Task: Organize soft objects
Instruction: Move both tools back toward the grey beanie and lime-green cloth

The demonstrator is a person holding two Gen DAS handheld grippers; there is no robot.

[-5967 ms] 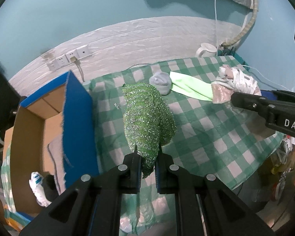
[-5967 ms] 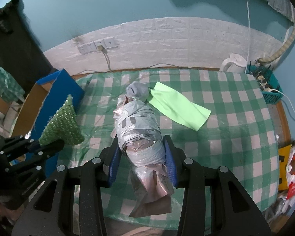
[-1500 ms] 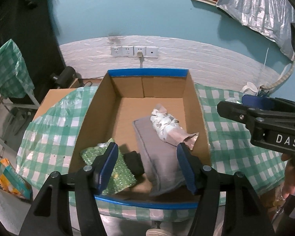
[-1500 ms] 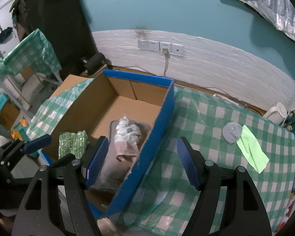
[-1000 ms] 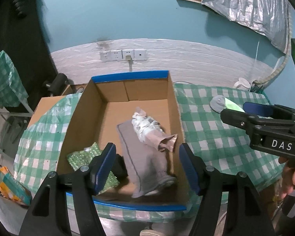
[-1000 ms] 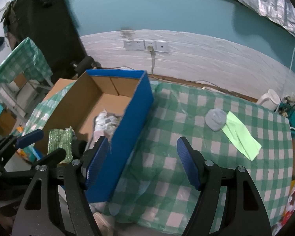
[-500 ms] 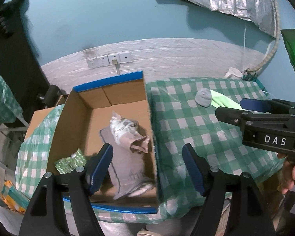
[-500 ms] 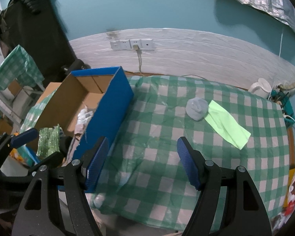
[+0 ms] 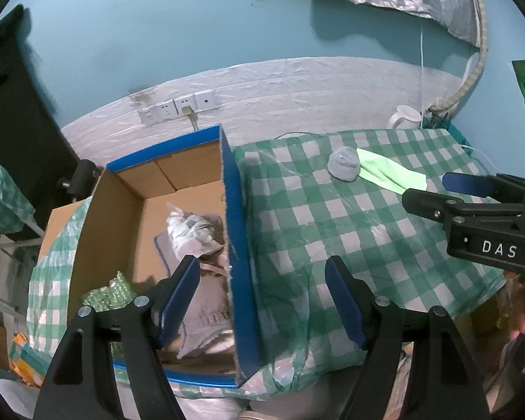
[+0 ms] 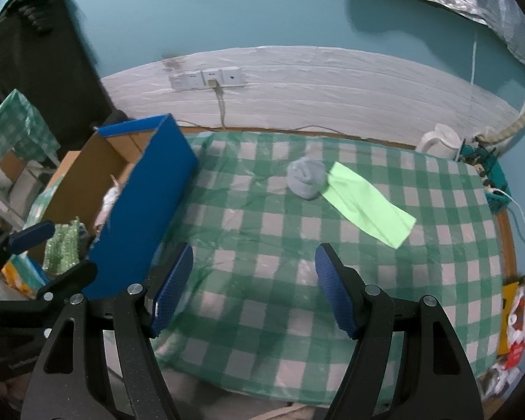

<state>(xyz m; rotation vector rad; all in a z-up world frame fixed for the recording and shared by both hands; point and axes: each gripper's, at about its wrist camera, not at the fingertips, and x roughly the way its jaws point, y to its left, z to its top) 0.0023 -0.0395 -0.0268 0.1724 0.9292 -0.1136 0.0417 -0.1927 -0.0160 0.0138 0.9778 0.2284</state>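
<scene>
A blue cardboard box (image 9: 232, 245) (image 10: 147, 189) stands left of the checked table (image 10: 283, 245). Inside it lie a silver wrapped bundle (image 9: 189, 231), a grey cloth (image 9: 206, 311) and a green sparkly pouch (image 9: 108, 292). A grey rolled sock (image 10: 306, 176) (image 9: 344, 164) and a light green cloth (image 10: 365, 203) (image 9: 388, 173) lie on the table's far side. My left gripper (image 9: 262, 297) is open and empty above the box's right wall. My right gripper (image 10: 253, 290) is open and empty above the table's near middle.
A white kettle (image 10: 441, 145) and a teal basket (image 10: 493, 178) sit at the table's far right corner. Wall sockets (image 10: 206, 78) with a cable are behind. Bags (image 10: 521, 315) hang off the right edge. A second checked table (image 10: 14, 133) stands far left.
Both grippers have let go of the green pouch and the silver bundle, which now lie in the box. Both views have swung right from the box toward the table.
</scene>
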